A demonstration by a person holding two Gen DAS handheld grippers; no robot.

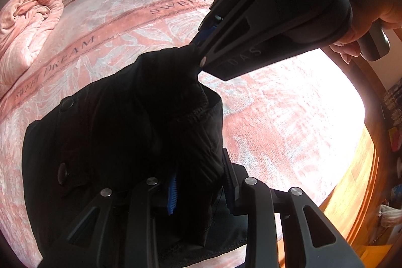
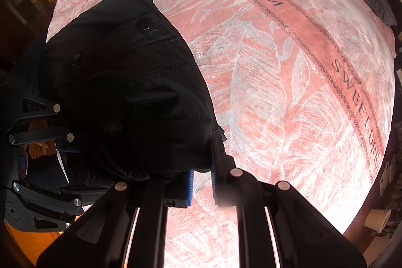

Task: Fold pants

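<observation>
Pink blanket covers the bed; black pants hang bunched above it, pinched by the left gripper and right gripper, both fingers narrowly clamped on cloth. Uneven lowering could crease the fold.

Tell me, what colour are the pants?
Black. The pants show best in the left wrist view, hanging over the pink bedspread.

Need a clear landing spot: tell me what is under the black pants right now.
Under the black pants lies the pink blanket printed SWEET DREAM, bare around them. The left gripper and right gripper pinch the fabric. The blanket directly beneath is covered, so anything there cannot be seen.
</observation>
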